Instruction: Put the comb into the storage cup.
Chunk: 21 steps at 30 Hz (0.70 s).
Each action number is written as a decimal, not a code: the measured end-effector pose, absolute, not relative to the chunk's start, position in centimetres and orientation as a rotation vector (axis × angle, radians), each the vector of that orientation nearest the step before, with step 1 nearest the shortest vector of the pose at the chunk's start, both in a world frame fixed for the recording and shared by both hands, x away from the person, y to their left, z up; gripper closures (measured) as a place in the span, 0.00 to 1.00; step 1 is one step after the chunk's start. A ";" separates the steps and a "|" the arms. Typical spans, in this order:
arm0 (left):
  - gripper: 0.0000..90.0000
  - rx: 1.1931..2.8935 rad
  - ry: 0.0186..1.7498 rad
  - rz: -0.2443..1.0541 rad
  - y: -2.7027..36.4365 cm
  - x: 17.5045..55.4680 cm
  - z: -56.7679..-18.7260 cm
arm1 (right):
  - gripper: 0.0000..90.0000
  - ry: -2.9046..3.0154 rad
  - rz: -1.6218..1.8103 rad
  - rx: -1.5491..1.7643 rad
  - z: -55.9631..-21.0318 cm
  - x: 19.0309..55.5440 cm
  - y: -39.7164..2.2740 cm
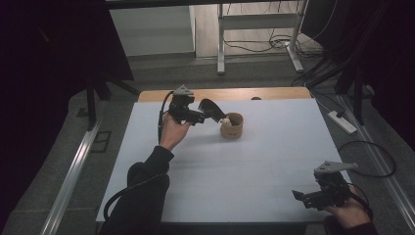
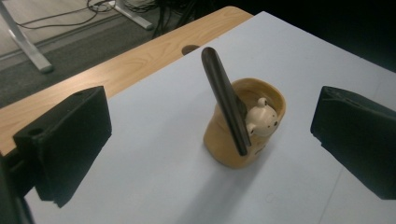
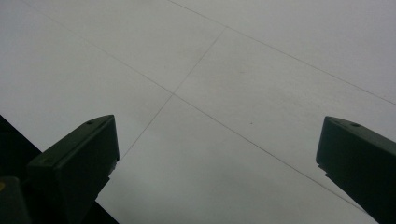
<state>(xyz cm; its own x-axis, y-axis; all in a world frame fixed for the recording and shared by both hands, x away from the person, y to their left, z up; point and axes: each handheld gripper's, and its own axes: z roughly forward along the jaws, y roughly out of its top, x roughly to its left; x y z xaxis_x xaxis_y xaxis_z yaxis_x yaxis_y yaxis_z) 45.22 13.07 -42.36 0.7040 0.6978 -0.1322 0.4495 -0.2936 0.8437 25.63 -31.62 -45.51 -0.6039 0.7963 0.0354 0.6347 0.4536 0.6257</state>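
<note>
At the near edge of the table, seen from the high view, the right gripper (image 1: 304, 196) rests low in the person's right hand (image 1: 348, 214), its jaws pointing left over the white table surface (image 1: 244, 171) and standing apart with nothing between them. Farther back and to the left, the left hand (image 1: 172, 131) holds the left gripper (image 1: 213, 111) above the table, its jaws aimed toward a small tan holder (image 1: 232, 126) that stands upright on the white surface near the far wooden edge (image 1: 225, 93). A dark, flat phone-like object (image 1: 211, 107) rises from the holder and leans to the left. Beyond the table, cables (image 1: 264, 46) trail across the floor by a white desk frame (image 1: 221, 39).

In the left gripper view, the two black jaws stand wide apart at either side of the frame, gripping nothing. Between them, farther off, the tan holder (image 2: 245, 126) sits on the white surface with the dark object (image 2: 224, 100) standing tilted in its opening. A small cream figure (image 2: 262, 119) with a rounded head sits at the holder's rim, just beside the dark object.

In the right gripper view, the jaws are again spread wide and empty, with the bare white surface (image 3: 224, 93) below them, crossed by faint thin lines.
</note>
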 end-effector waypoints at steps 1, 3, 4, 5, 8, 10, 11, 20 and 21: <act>0.00 1.944 0.882 0.318 13.1 45.2 -42.4 | 0.00 2.443 0.884 1.233 -45.5 25.6 -31.6; 0.00 1.943 0.884 0.311 13.2 45.0 -42.4 | 0.00 2.444 0.883 1.233 -45.5 25.6 -31.6; 0.00 1.941 0.887 0.311 13.2 44.9 -42.4 | 0.00 2.444 0.883 1.233 -45.5 25.6 -31.6; 0.00 1.941 0.894 0.312 13.2 44.9 -42.4 | 0.00 2.444 0.883 1.232 -45.5 25.6 -31.6; 0.00 1.943 0.906 0.314 13.3 44.7 -42.4 | 0.00 2.444 0.883 1.232 -45.5 25.6 -31.6; 0.00 1.941 0.914 0.308 13.4 44.6 -42.5 | 0.00 2.444 0.883 1.232 -45.5 25.6 -31.6; 0.00 1.939 0.915 0.307 13.5 44.6 -42.5 | 0.00 2.443 0.883 1.232 -45.5 25.6 -31.6; 0.00 1.912 0.921 0.287 14.4 44.1 -42.8 | 0.00 2.442 0.882 1.233 -45.5 25.6 -31.6; 0.00 1.908 0.915 0.279 14.5 44.1 -42.8 | 0.00 2.440 0.882 1.232 -45.5 25.6 -31.6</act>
